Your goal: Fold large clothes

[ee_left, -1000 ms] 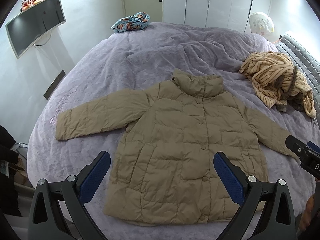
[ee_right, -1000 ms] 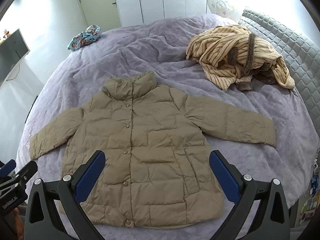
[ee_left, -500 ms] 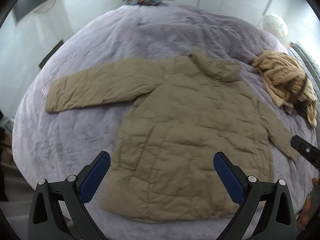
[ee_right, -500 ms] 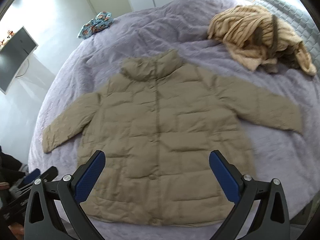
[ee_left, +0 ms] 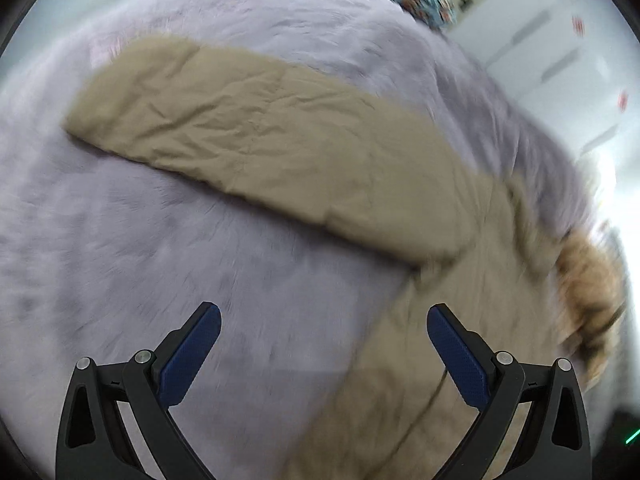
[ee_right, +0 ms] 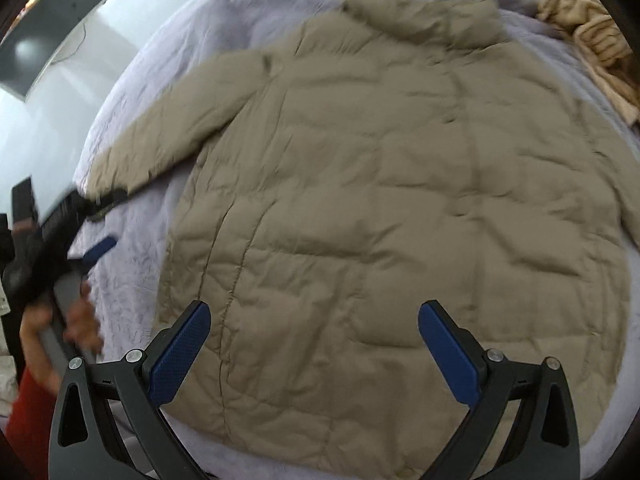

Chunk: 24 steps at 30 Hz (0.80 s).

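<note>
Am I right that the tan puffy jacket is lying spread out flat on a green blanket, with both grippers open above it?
Not quite: the blanket is pale purple, not green, as the right wrist view shows. The jacket does lie spread flat, with the left gripper and right gripper open.

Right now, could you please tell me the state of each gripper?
Left gripper: open, holding nothing, above the bedspread beside the jacket.
Right gripper: open, empty, over the jacket.
</note>
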Available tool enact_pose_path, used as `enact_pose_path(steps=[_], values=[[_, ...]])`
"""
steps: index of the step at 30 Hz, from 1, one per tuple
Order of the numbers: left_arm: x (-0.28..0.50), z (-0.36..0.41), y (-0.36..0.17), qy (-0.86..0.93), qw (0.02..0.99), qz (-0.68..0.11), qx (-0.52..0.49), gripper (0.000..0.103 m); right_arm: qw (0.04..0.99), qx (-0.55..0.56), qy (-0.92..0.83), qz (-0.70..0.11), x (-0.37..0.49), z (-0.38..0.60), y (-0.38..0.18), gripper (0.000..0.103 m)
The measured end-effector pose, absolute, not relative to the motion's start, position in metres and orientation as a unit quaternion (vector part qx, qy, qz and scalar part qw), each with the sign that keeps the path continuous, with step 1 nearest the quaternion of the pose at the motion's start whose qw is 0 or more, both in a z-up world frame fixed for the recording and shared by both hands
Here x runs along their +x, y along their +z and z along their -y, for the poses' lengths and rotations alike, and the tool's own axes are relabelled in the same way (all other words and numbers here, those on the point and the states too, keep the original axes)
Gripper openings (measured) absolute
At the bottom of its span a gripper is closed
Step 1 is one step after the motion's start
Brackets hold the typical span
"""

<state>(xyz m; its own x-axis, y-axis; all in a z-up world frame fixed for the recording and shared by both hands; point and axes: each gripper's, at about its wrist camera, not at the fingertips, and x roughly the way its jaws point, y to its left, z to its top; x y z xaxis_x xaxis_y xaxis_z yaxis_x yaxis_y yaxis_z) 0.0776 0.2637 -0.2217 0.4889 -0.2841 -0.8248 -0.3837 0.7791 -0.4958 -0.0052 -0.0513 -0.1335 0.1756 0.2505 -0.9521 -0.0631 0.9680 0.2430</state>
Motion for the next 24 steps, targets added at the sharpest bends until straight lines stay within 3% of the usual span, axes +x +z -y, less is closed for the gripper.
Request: enact_pose_path(steps=[6,14,15,16,17,18,19,20,22,24], values=[[0.116,-0.303,-0.277,0.02,0.778,-0.468,-0.418,0.103,0.757,0.097,0.111,-0.636,0.013,0.038,-0.162,0.103],[0.156,-0.344,-0.257,0.072,0.816,-0.396,-0.415,0.101,0.774,0.122,0.115,-0.611,0.067,0.028,-0.16,0.103],[0.159,-0.347,-0.257,0.078,0.817,-0.395,-0.413,0.095,0.774,0.132,0.122,-0.607,0.076,0.026,-0.159,0.103],[0.163,-0.35,-0.258,0.086,0.817,-0.4,-0.408,0.072,0.775,0.145,0.128,-0.602,0.087,0.023,-0.158,0.102],[0.166,-0.352,-0.261,0.087,0.814,-0.409,-0.403,0.048,0.777,0.152,0.131,-0.596,0.095,0.021,-0.157,0.095],[0.169,-0.355,-0.264,0.084,0.811,-0.417,-0.402,0.038,0.781,0.155,0.131,-0.591,0.104,0.017,-0.155,0.087],[0.169,-0.359,-0.268,0.074,0.806,-0.419,-0.412,0.022,0.783,0.155,0.131,-0.587,0.115,0.012,-0.154,0.06],[0.17,-0.362,-0.268,0.068,0.803,-0.416,-0.421,0.017,0.783,0.156,0.13,-0.588,0.124,0.007,-0.156,0.029],[0.17,-0.369,-0.26,0.068,0.808,-0.408,-0.419,0.017,0.777,0.182,0.148,-0.584,0.143,-0.004,-0.161,0.016],[0.169,-0.365,-0.246,0.069,0.826,-0.402,-0.39,0.017,0.782,0.197,0.171,-0.566,0.156,-0.019,-0.162,0.015]])
